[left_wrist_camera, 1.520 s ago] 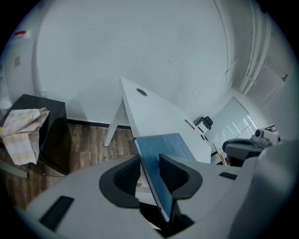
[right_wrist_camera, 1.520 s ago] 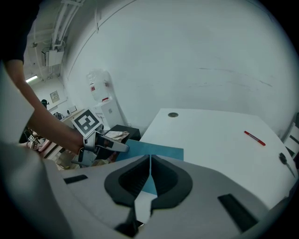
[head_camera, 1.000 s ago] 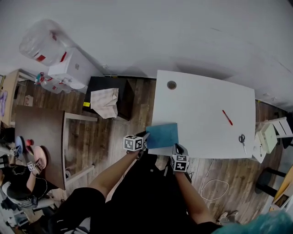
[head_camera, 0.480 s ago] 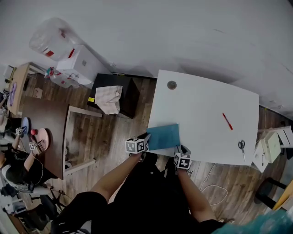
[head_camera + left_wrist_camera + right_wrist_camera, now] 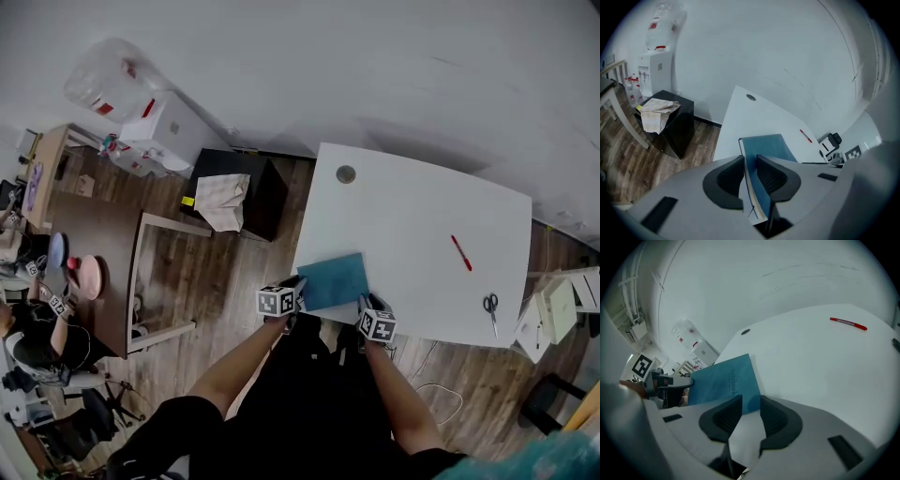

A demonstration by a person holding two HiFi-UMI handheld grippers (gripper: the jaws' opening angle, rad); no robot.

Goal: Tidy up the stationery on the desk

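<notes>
A blue notebook lies at the near left corner of the white desk. My left gripper is shut on its left edge; in the left gripper view the notebook stands edge-on between the jaws of that gripper, which have just been opening a little. My right gripper is at the notebook's near right corner. Its jaws have just been opening; in the right gripper view this gripper stands open, with the notebook corner at its tips and untouched. A red pen and scissors lie to the right.
A round cable hole is at the desk's far left corner. Left of the desk stands a black cabinet with a cloth on it, then a wooden table and a white water dispenser. White items sit beyond the desk's right edge.
My right gripper has moved in toward the notebook's near right corner. The left gripper has kept its hold on the notebook's left edge.
</notes>
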